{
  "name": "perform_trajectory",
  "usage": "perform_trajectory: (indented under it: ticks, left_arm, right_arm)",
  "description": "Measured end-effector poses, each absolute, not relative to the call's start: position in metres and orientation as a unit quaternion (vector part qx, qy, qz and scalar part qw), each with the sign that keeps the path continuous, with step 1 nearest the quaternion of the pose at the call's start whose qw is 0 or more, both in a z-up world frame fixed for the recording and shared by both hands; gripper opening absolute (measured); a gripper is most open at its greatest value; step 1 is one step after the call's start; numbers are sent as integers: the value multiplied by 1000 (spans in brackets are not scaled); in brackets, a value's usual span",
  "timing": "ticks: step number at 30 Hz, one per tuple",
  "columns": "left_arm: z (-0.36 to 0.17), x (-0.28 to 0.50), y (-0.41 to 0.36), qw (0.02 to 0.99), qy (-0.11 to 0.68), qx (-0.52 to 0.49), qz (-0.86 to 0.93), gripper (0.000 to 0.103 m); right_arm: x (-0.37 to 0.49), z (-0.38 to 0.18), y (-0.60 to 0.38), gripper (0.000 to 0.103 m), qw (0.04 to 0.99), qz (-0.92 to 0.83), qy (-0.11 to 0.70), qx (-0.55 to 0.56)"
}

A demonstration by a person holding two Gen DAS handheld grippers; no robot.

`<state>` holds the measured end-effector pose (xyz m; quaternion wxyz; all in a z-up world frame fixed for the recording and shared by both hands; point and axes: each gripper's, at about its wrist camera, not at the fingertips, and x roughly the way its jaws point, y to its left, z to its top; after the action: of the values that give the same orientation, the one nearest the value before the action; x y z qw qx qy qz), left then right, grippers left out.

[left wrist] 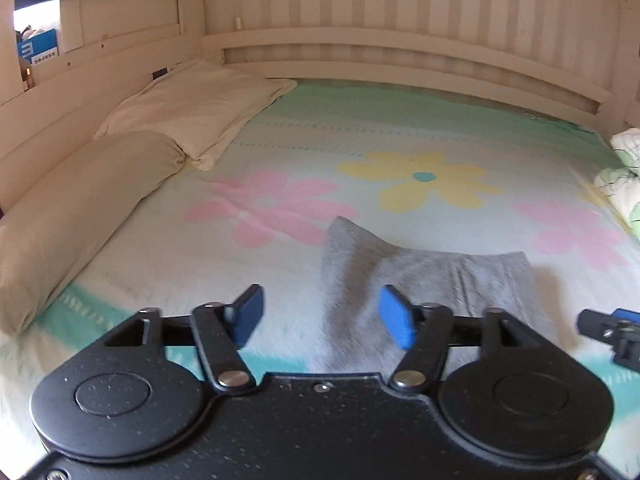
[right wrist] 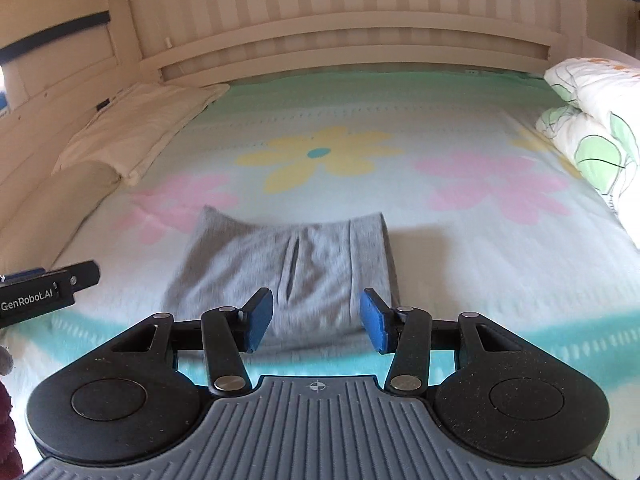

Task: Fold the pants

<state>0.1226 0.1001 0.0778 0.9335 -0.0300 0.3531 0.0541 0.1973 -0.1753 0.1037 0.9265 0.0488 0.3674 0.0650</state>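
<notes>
The grey pants (left wrist: 432,276) lie folded into a small bundle on the flowered bed sheet (left wrist: 280,152), near its front edge. My left gripper (left wrist: 322,316) hovers just in front of the bundle's left side, jaws wide open with nothing between the blue pads (left wrist: 248,316). In the right wrist view the pants (right wrist: 288,256) show a pocket slit and a side seam. My right gripper (right wrist: 316,320) is open over the bundle's near edge, its pads off the cloth. Each gripper shows at the edge of the other's view: the right gripper (left wrist: 612,332) and the left gripper (right wrist: 48,292).
Two cream pillows (left wrist: 80,216) (left wrist: 192,116) lie along the left side against the wooden bed frame (left wrist: 100,64). A folded white quilt with green leaves (right wrist: 600,136) sits at the right. A slatted wooden rail (right wrist: 352,48) closes the far side.
</notes>
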Motion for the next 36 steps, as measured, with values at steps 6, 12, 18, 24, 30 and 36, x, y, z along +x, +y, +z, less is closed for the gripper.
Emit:
perform_trajectory:
  ticks: [6, 12, 18, 24, 30, 36]
  left_arm:
    - [71, 110, 80, 929, 368, -5, 36, 82]
    - [62, 111, 77, 917, 397, -23, 14, 82]
    - [57, 109, 76, 915, 402, -28, 18, 82]
    - [55, 112, 76, 914, 405, -28, 19, 82]
    - [55, 110, 76, 912, 408, -27, 19, 82]
    - [55, 109, 77, 913, 407, -24, 21, 82]
  right_arm:
    - [188, 91, -174, 47, 917, 60, 391, 59]
    - [188, 89, -173, 47, 919, 53, 388, 55]
    - [193, 89, -169, 47, 918, 53, 389, 55]
    - [194, 88, -165, 47, 916, 58, 393, 51]
    - [193, 88, -164, 47, 916, 58, 395, 47]
    - [192, 88, -166, 47, 915, 59, 396, 45]
